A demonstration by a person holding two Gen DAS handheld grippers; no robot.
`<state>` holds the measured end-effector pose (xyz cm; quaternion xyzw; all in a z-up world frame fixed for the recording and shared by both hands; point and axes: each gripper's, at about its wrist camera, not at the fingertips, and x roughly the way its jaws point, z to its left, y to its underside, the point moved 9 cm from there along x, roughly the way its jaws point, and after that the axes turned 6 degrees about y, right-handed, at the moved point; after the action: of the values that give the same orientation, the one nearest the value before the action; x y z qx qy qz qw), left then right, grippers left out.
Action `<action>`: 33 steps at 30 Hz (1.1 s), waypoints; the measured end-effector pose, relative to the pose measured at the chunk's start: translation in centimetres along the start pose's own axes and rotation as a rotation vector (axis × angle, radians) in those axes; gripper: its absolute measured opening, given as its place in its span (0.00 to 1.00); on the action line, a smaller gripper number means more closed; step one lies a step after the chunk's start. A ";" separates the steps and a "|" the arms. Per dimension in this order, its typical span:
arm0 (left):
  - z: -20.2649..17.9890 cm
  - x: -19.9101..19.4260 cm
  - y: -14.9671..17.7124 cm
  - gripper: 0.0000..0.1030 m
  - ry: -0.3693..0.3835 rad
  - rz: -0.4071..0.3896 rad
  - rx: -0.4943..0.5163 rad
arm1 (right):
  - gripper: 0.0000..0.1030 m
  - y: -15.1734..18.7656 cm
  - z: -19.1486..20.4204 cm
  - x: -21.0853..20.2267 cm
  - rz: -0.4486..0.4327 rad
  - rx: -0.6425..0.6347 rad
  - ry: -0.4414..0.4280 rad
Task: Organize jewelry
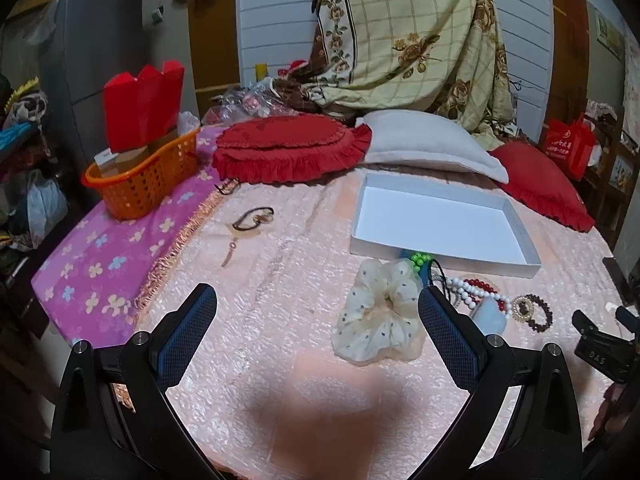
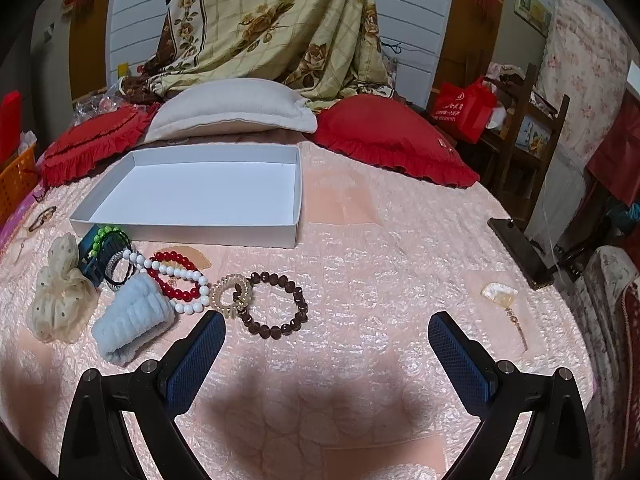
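Both grippers hover low over the bed (image 2: 360,240) with nothing between their pads: the left gripper (image 1: 318,308) stands wide, and the right gripper (image 2: 326,334) stands wide too. The white box (image 2: 192,224), empty, lies toward the head of the bed, just in front of the pillows. The jewelry sits in a heap along the box's near wall: a cream scrunchie (image 1: 380,312), a white bead bracelet (image 2: 188,280) overlapping a red bead bracelet (image 2: 176,276), a clear spiral hair tie (image 2: 232,294) and a dark bead bracelet (image 2: 276,304) touching it. A stray bracelet (image 1: 252,218) lies apart, toward the bed's left edge.

The step in hand looks like a first pick. The dark bead bracelet, nearest the right gripper and at the heap's outer side, seems the easiest start. Pinching one side of its loop away from the spiral tie should lift it clear without dragging neighbours; the soft quilt gives, so pressing down slightly may help the pads get under the beads.
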<state>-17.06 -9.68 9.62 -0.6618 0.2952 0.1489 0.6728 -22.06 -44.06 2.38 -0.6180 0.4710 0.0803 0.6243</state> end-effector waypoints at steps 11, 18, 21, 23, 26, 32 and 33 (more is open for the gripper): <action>1.2 2.3 0.9 0.99 -0.040 0.097 -0.005 | 0.72 1.5 0.8 0.8 0.037 0.194 -0.255; 0.6 5.0 3.0 0.99 0.015 0.193 -0.025 | 0.72 2.2 4.7 0.8 0.060 0.124 -0.362; 1.0 5.9 3.2 0.98 0.040 0.208 -0.041 | 0.72 2.5 6.8 1.0 0.102 0.105 -0.433; 1.2 6.6 3.5 0.85 0.055 0.222 -0.035 | 0.72 2.6 7.7 1.1 0.117 0.090 -0.450; 0.9 7.9 3.8 0.71 0.091 0.265 -0.020 | 0.72 2.2 9.2 1.4 0.129 0.077 -0.485; -0.5 10.7 2.9 0.71 0.160 0.276 -0.022 | 0.72 0.9 11.9 2.3 0.178 0.088 -0.563; -0.8 11.3 2.8 0.71 0.169 0.284 -0.019 | 0.72 0.7 12.1 2.3 0.183 0.089 -0.566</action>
<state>-10.11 -12.38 0.70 -0.6300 0.4399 0.1894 0.6113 -15.41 -34.77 -2.22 -0.4978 0.3350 0.2848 0.7476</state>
